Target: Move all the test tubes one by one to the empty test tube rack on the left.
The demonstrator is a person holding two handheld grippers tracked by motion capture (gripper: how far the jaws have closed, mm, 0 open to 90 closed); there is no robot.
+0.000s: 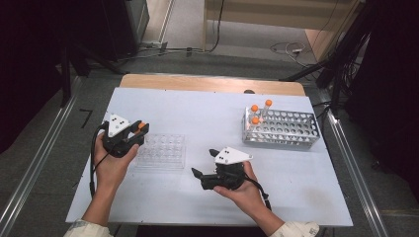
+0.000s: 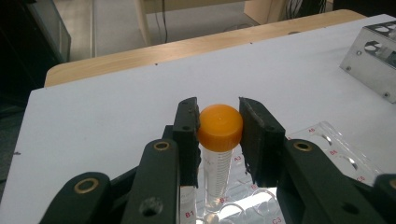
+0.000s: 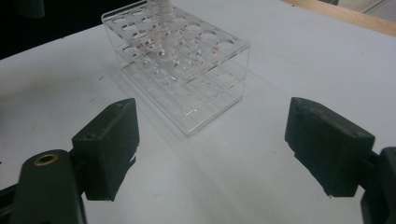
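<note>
Left hand-held gripper (image 1: 140, 129): clamped on the orange-capped tube (image 2: 219, 140), upright over the clear rack (image 1: 163, 150), left on the bench (image 1: 207, 113).
Rack labels: B1, C3, A3.
Right hand-held gripper (image 1: 203, 163): jaws apart, empty.
Metal rack (image 1: 286, 129): far right, 3 tubes.

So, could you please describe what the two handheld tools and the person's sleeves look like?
Both the left tool and the right tool are black with two blocky jaws, brass-coloured rivets at the pivots and a white three-cornered plate with dark dots on top. A black cable loops from the left one. The cuffs are pale, off-white.
</note>
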